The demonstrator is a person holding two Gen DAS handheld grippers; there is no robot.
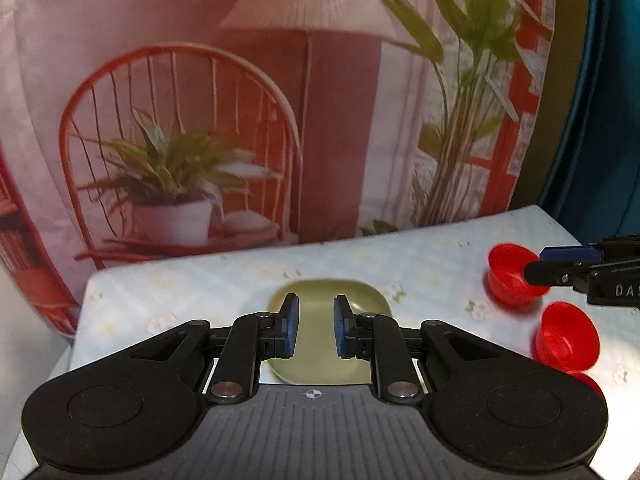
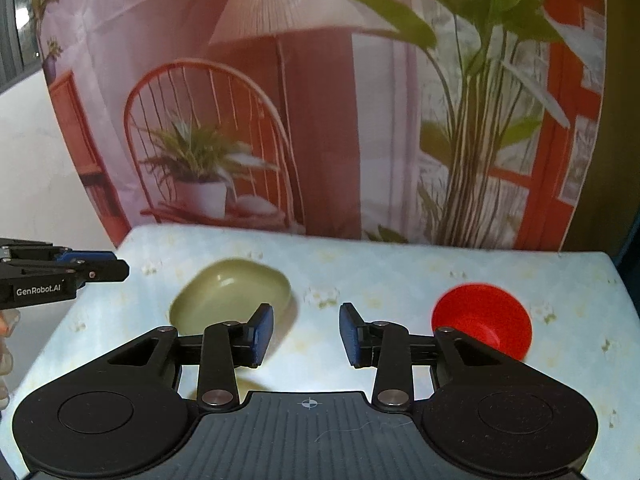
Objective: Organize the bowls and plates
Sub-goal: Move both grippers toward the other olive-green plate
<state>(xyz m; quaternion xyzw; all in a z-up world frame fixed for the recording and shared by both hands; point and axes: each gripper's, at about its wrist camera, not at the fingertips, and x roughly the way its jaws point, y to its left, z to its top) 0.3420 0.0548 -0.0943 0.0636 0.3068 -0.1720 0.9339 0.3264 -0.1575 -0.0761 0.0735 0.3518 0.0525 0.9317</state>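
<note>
From the left wrist, the left gripper (image 1: 316, 326) hangs tilted down over the green plate (image 1: 326, 360) on the bench (image 1: 240, 276), its blue pads close together and empty, while the right gripper (image 1: 536, 264), lettered "DAS", reaches in beside two red bowls (image 1: 508, 276). From the right wrist, the right gripper (image 2: 306, 334) is spread and empty above the bench, plate (image 2: 224, 296) lying crosswise left, upturned red bowl (image 2: 480, 316) right; the left gripper (image 2: 116, 266) reads "GenRobot.AI".

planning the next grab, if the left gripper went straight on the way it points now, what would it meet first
Most likely the green plate: in the left wrist view it lies right between and beyond the left gripper, whose jaws hold nothing. How far above the plate it hangs is unclear.
</note>
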